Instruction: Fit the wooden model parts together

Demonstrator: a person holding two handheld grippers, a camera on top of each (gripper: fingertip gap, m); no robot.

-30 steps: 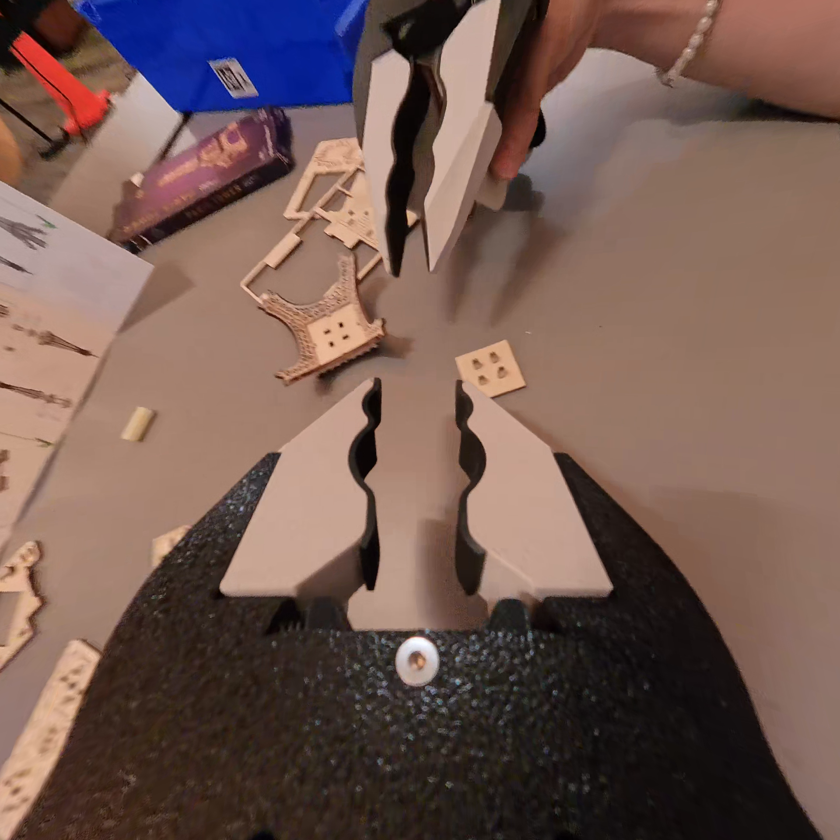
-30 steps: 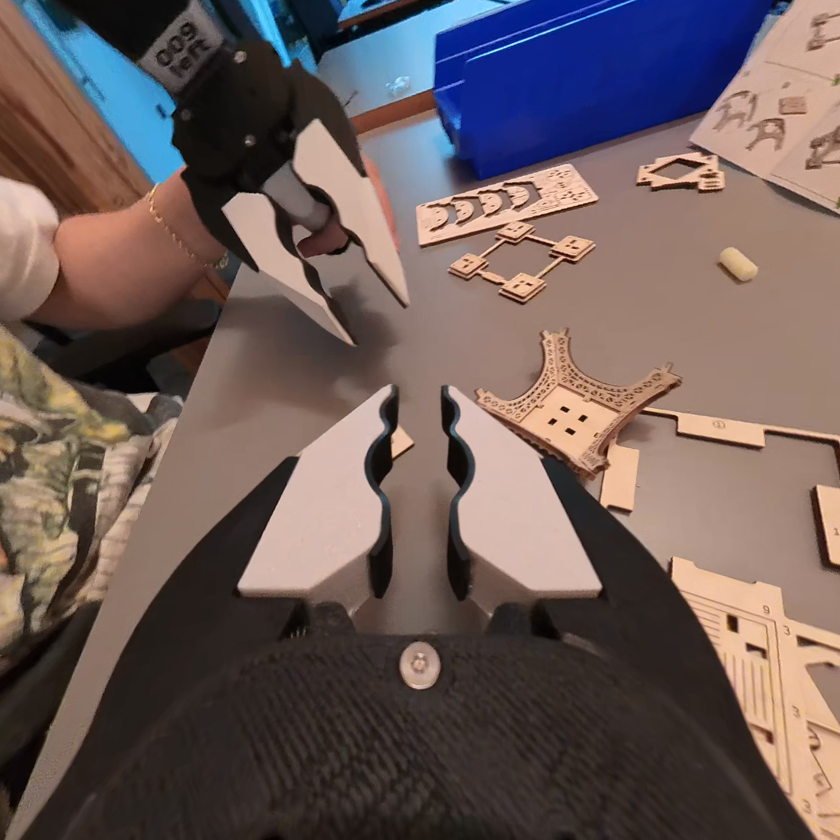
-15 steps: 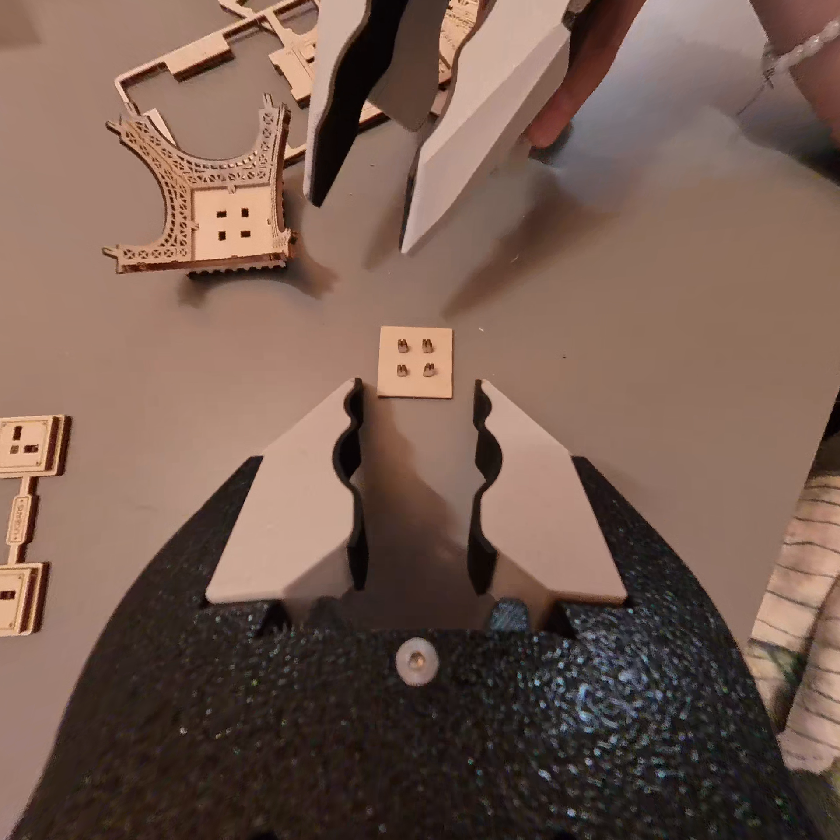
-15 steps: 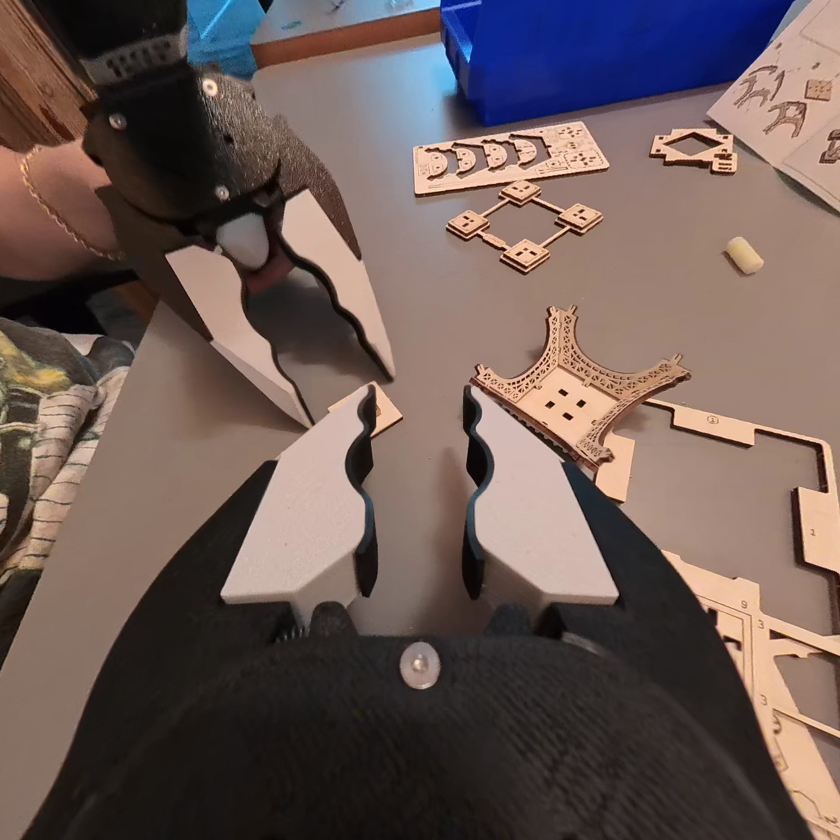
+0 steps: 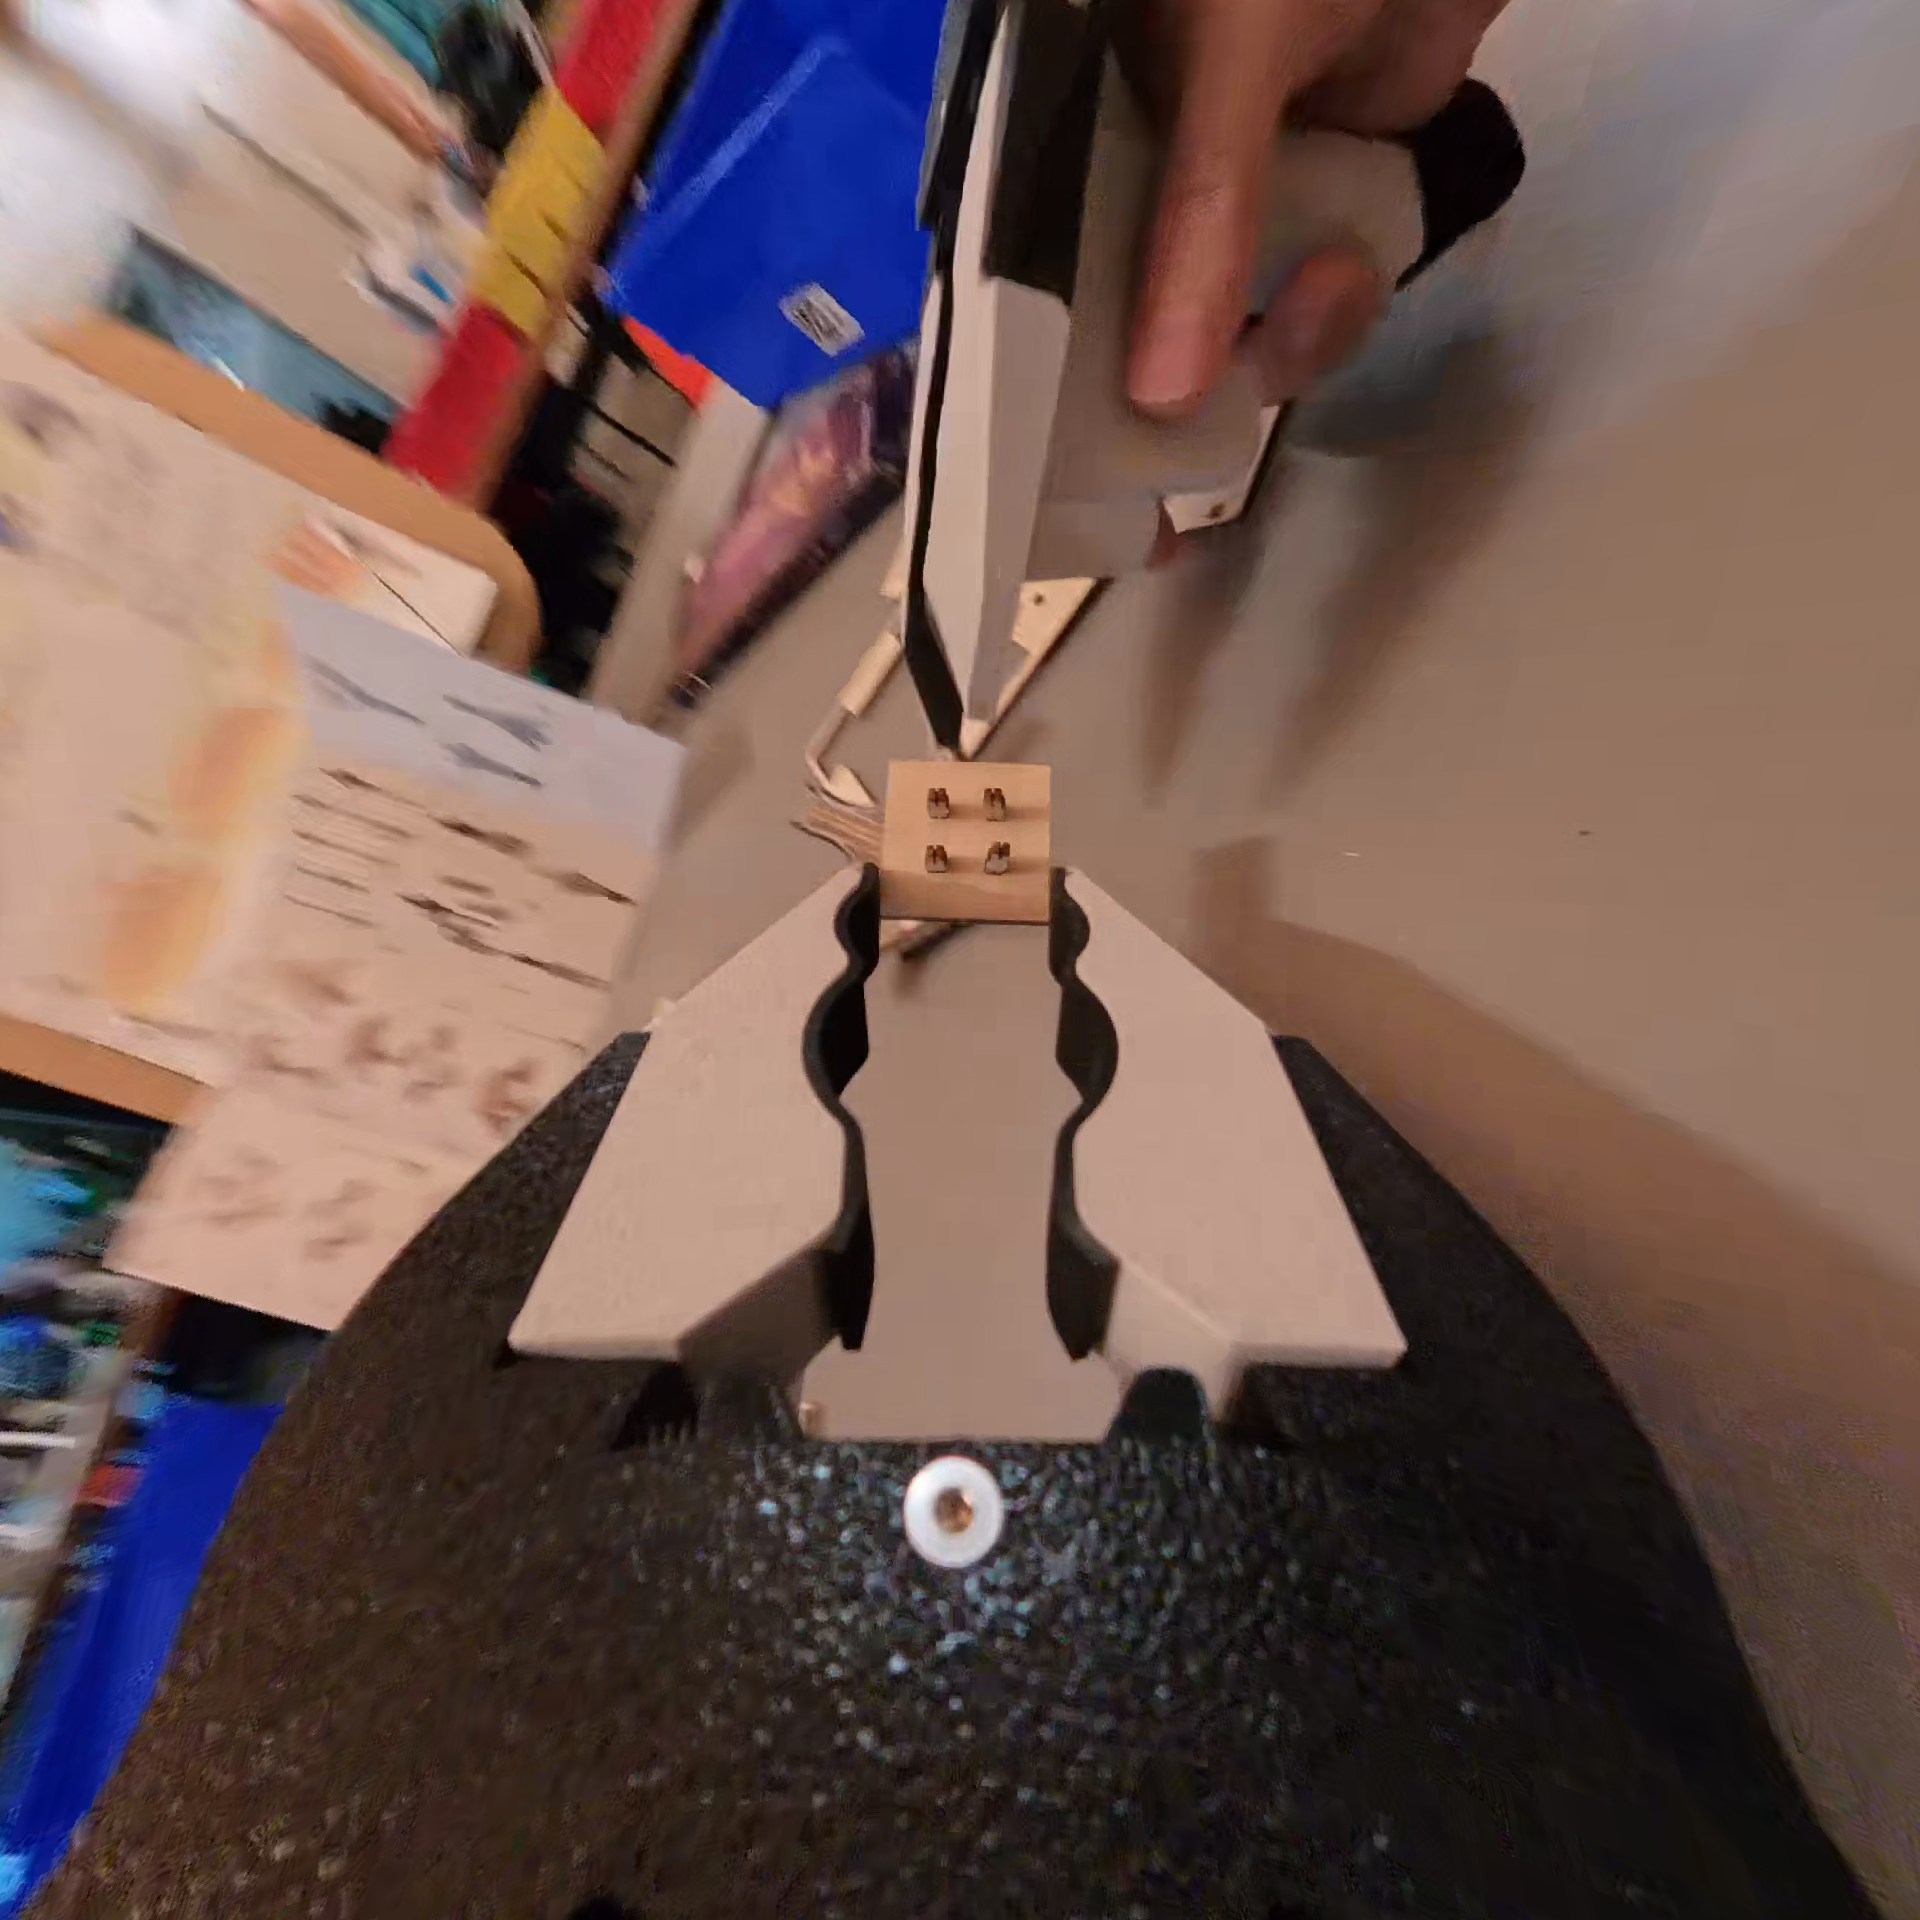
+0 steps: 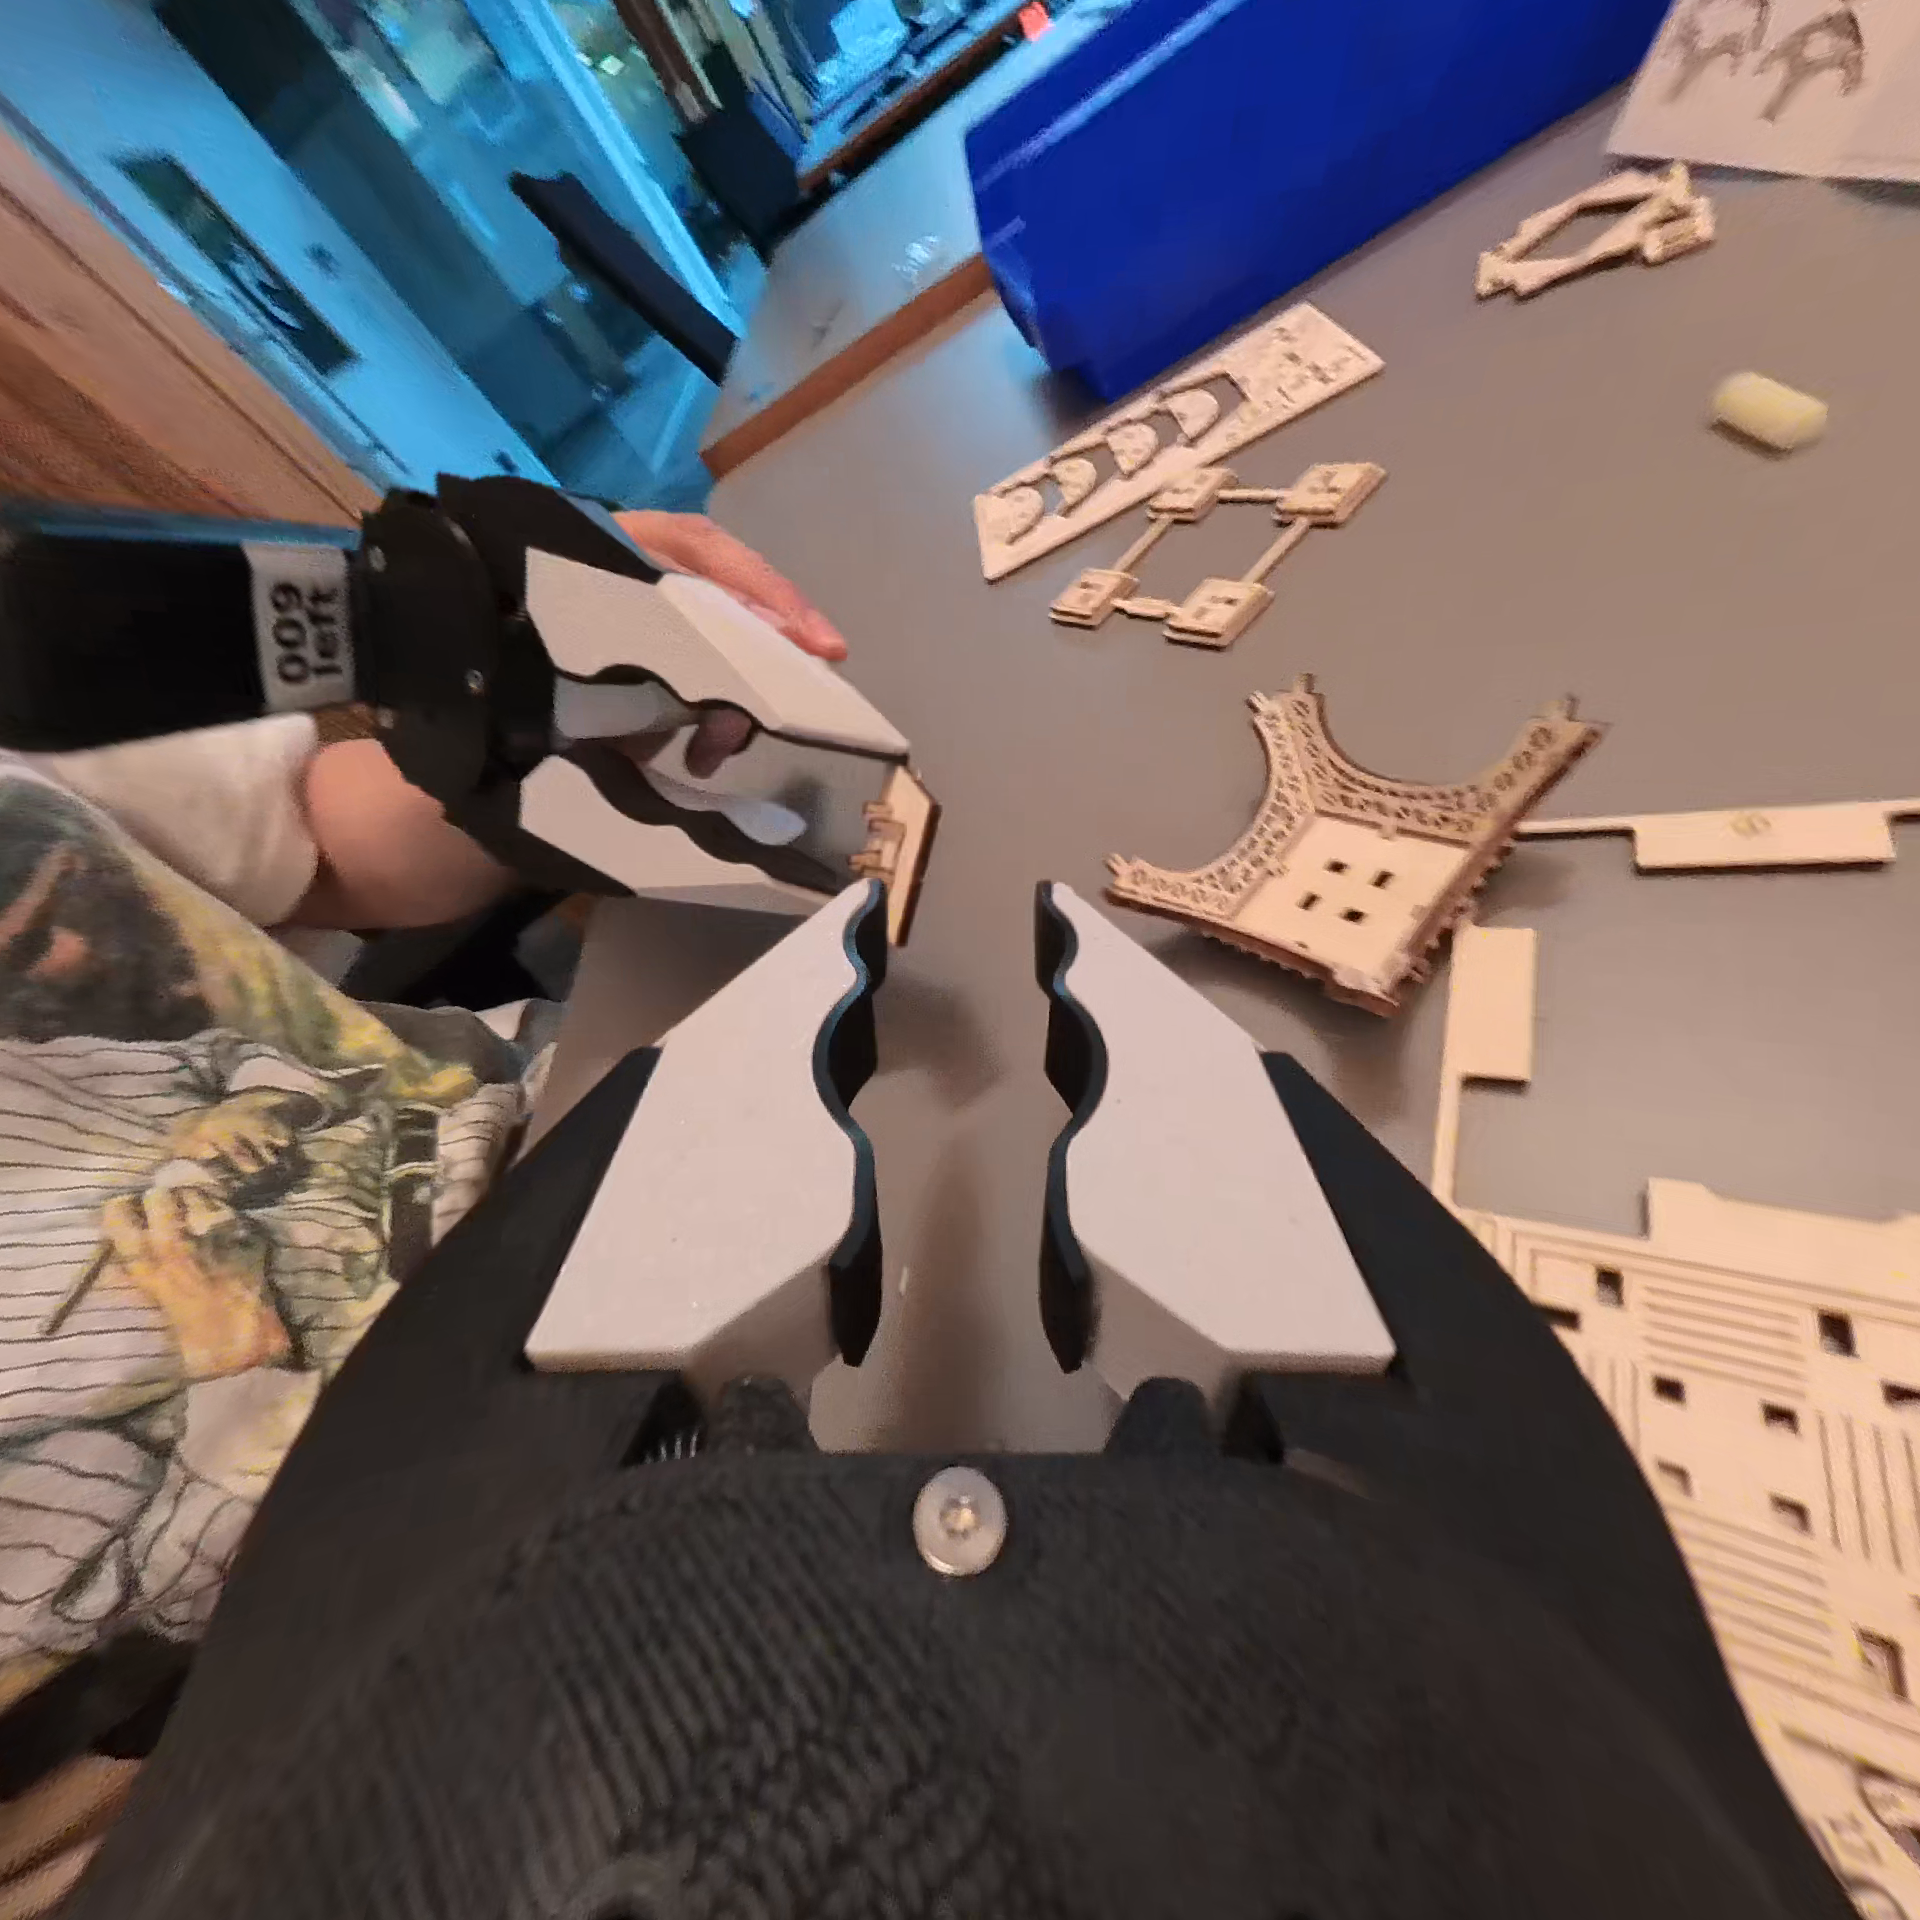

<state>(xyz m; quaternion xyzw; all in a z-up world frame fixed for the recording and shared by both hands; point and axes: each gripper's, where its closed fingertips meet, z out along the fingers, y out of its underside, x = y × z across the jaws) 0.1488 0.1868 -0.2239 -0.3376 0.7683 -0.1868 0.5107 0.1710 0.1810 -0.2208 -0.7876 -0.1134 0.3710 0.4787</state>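
Grey tabletop: carries the wooden model parts, with a blue bin at its far edge and printed instruction sheets to one side.

Perforated wooden sheet: lies flat at the near right in the right wrist view, several pieces already punched out.

Arched tower base: lies flat on the tabletop, just right of the right tongs, four square slots in its central panel facing up. Not touched by either tool.

Smaller loose parts: a strip with arched cut-outs, a frame of four small squares and an open diamond frame lie apart beyond the base. A small pale cylinder sits alone near them.

Left tongs: closed onto a small square plate, gripped by two opposite edges at the very tips. The plate is lifted off the tabletop, its four small pegs facing the left wrist camera. In the right wrist view the plate stands on edge, just left of the right tool's tips.

Right tongs: jaws parted with a clear gap, nothing between them, held above the tabletop. A hand grips its handle.
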